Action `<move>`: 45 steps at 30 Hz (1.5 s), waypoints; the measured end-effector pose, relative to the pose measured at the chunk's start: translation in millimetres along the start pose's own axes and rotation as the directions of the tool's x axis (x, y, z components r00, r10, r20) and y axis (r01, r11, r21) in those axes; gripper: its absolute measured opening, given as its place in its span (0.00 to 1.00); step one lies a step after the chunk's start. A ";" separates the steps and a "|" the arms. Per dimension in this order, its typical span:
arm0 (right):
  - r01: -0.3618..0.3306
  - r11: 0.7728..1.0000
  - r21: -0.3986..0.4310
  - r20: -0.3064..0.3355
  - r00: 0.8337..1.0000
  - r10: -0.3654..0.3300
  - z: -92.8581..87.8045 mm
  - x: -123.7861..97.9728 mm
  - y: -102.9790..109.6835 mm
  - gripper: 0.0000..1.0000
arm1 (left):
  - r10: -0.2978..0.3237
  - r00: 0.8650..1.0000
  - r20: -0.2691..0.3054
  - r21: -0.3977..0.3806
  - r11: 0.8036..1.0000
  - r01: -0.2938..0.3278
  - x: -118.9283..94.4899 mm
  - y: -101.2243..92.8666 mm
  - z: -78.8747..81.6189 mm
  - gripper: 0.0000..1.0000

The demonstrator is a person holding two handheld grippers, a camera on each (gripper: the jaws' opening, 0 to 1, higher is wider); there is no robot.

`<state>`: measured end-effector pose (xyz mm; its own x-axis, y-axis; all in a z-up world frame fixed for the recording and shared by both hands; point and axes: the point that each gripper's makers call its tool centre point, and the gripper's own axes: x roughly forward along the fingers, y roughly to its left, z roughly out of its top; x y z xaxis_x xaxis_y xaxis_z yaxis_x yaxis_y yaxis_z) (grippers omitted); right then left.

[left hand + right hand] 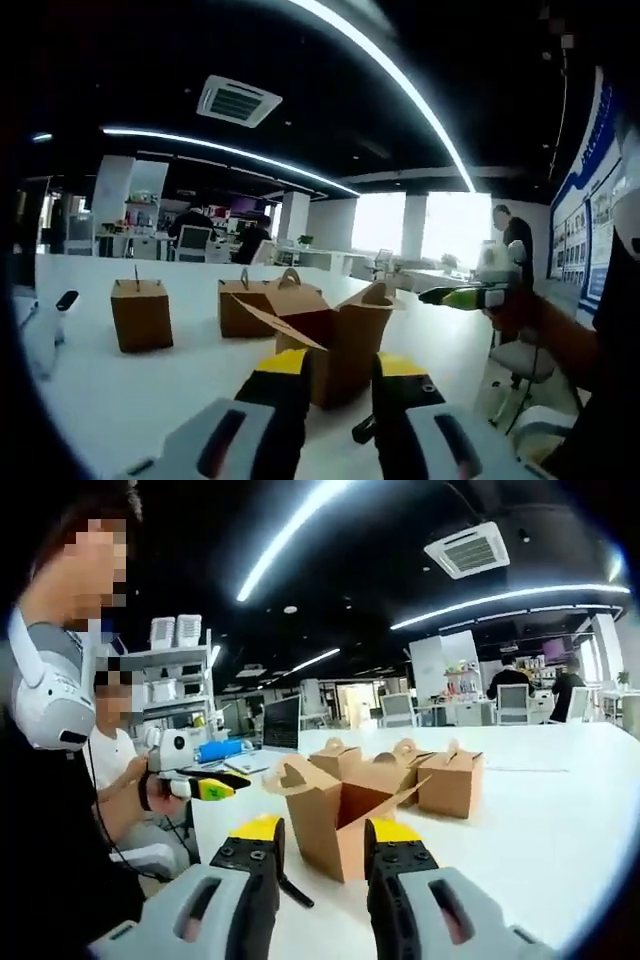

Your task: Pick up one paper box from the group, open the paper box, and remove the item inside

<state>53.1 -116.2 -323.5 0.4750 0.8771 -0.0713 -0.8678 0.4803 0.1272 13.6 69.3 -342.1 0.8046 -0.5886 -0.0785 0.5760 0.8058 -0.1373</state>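
My left hand-held gripper and right hand-held gripper stand apart before the opened brown paper box on the white table; light, crushable, best pinched by a flap.

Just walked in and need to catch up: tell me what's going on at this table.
A person is working with two handheld grippers over a white table. One open box stands with its flaps up, in front of the left gripper and the right gripper; both are open and hold nothing. Three closed boxes stand behind it. Whether the item is out cannot be told.
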 end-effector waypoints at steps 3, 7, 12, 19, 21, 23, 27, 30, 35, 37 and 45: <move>0.026 1.000 -0.002 -0.023 0.999 -0.026 -7.4 -2.4 -5.0 0.32 | 0.003 1.000 0.006 -0.001 1.000 -0.003 -1.9 3.7 1.0 0.26; 0.054 0.998 -0.018 -0.031 0.998 -0.055 -8.0 -4.6 -7.6 0.32 | -0.002 1.000 -0.021 0.019 1.000 0.003 6.1 8.4 -3.4 0.27; 0.044 0.998 -0.035 -0.027 0.999 -0.045 -5.5 -4.4 -5.9 0.31 | -0.025 0.999 -0.044 0.065 0.998 0.028 12.0 3.0 -4.8 0.27; 0.028 0.996 -0.079 -0.051 0.998 -0.033 -8.5 5.0 -8.7 0.30 | -0.041 0.999 -0.020 0.076 0.996 0.042 14.5 -5.7 0.7 0.27; 0.032 0.997 -0.077 -0.046 0.998 -0.035 -7.9 5.1 -10.4 0.30 | -0.044 0.999 -0.021 0.075 0.996 0.045 16.5 -5.7 1.8 0.27; 0.037 0.997 -0.071 -0.043 0.998 -0.040 -8.0 5.0 -11.9 0.30 | -0.037 0.999 -0.026 0.086 0.996 0.040 17.6 -3.0 2.8 0.27; 0.036 0.996 -0.075 -0.044 0.998 -0.040 -7.3 4.0 -9.7 0.30 | -0.029 1.000 -0.009 0.097 0.995 0.030 17.3 -0.3 8.4 0.27; 0.036 0.996 -0.077 -0.039 0.998 -0.039 -6.5 2.1 -6.1 0.30 | -0.024 1.000 -0.005 0.094 0.995 0.025 17.1 -0.2 9.0 0.27; 0.033 0.997 -0.075 -0.042 0.998 -0.036 -8.2 1.3 -3.2 0.30 | -0.027 1.000 -0.016 0.086 0.996 0.028 16.2 -3.9 3.1 0.27; 0.033 0.997 -0.076 -0.042 0.998 -0.036 -8.2 1.4 -2.9 0.30 | -0.028 0.999 -0.018 0.084 0.996 0.030 15.0 -5.2 2.5 0.27; 0.029 0.997 -0.076 -0.045 0.998 -0.032 -9.7 3.1 -2.7 0.30 | -0.018 1.000 -0.014 0.081 0.997 0.019 12.6 -4.9 2.4 0.27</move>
<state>55.5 -114.8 -333.7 0.4957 0.8602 -0.1201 -0.8624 0.5038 0.0493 21.2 58.1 -340.1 0.7922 -0.6036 -0.0897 0.6008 0.7972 -0.0585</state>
